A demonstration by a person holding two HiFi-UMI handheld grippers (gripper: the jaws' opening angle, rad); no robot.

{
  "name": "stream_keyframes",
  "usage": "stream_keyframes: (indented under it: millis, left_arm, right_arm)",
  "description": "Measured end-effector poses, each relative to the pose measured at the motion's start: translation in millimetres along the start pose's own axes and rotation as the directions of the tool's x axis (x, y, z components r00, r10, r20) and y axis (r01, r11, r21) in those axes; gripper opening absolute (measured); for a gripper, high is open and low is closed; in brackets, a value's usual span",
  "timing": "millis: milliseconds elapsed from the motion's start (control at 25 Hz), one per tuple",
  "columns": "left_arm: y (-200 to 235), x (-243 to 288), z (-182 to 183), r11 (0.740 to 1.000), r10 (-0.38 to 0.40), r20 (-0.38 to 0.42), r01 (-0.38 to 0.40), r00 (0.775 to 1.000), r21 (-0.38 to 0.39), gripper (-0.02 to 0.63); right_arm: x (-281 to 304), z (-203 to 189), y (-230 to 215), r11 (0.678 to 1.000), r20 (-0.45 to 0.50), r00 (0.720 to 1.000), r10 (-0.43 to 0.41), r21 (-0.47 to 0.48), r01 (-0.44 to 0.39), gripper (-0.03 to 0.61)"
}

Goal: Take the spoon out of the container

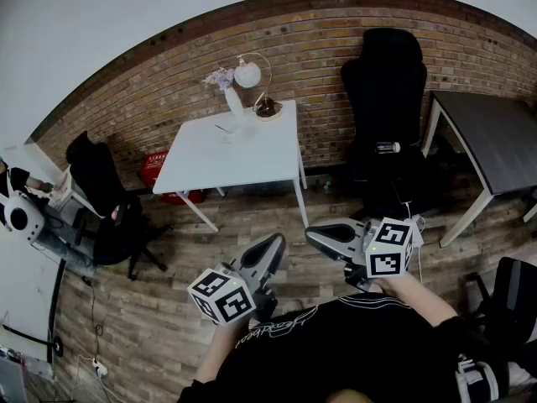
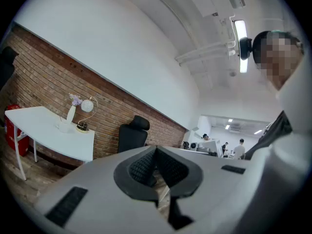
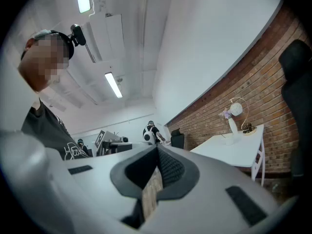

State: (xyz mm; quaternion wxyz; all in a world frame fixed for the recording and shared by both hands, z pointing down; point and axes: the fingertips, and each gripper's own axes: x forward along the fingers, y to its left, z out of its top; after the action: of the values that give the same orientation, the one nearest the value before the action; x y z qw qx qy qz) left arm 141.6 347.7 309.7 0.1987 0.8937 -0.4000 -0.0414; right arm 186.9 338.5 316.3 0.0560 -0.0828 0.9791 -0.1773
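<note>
Setting: shared office or lab workspace.
Walls, floor: brick wall point(image 1: 336, 49) — wood-plank floor point(image 1: 168, 309).
Furniture: white table point(image 1: 252, 154), dark desk point(image 1: 495, 141), black office chair point(image 1: 386, 82) between them.
Ceiling: strip light point(image 3: 113, 85) on white panels.
Background: people point(image 2: 239, 149) standing among workstations — seen in both gripper views.

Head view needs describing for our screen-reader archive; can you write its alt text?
A person holds the left gripper and right gripper, fingers shut, above a wooden floor. Ahead, a white table by a brick wall carries a vase and lamp.
</note>
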Motion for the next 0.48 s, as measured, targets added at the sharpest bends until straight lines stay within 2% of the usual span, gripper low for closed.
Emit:
stream_keyframes:
  millis: [480]
  left_arm:
    - [24,13,-6,0.999,0.028,-0.029,-0.028,0.999,-0.025,0.005]
  right_arm:
    - [8,-10,-30,0.998,0.013,1.000,-0.012,0.057,0.011,-0.003]
